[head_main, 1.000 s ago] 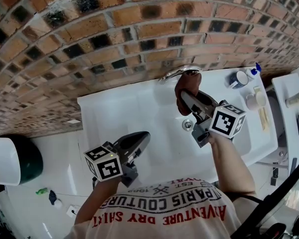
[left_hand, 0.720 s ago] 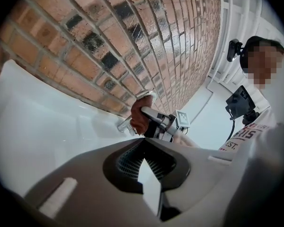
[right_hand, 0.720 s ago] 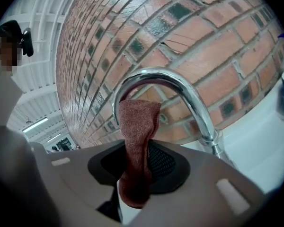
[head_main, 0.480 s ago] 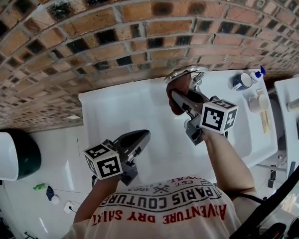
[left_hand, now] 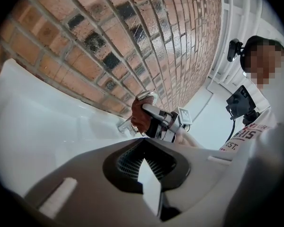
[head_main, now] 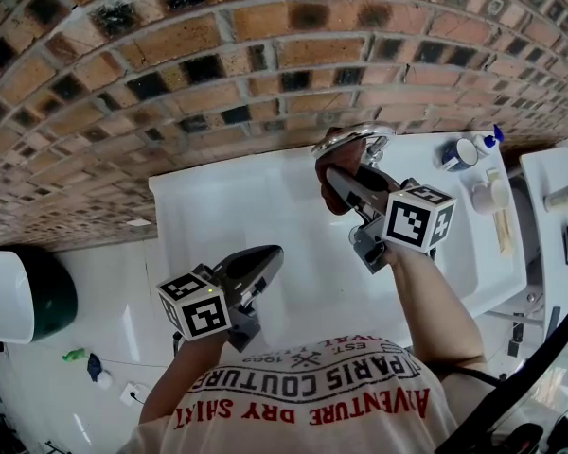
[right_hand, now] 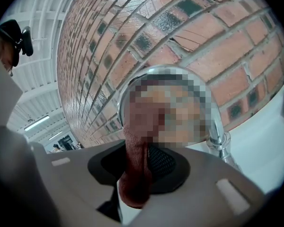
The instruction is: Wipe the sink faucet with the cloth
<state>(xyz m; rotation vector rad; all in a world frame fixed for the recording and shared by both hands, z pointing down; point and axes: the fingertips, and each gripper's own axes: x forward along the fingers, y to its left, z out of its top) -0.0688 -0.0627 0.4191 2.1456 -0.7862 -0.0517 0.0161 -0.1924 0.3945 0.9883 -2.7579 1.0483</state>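
Brickwork (head_main: 218, 55) backed the sink (head_main: 227, 225), whose chrome faucet (head_main: 348, 137) arched just ahead of the nearer right gripper (head_main: 339, 180), clenched on the rust cloth (right_hand: 135, 169) touching the spout; the left gripper (head_main: 265, 261) hung closed, empty, well apart.

Dressed in a white short-sleeved T-shirt (head_main: 312, 400) printed with red block lettering and a small dark emblem. Fitted with a left gripper (head_main: 265, 258) and a right gripper (head_main: 333, 176) of smooth grey moulded plastic, tapering to rounded tips, with black ribbed pads (left_hand: 128, 163) inside. Topped with white cubes, left cube (head_main: 197, 308) and right cube (head_main: 417, 218), bearing black square markers.
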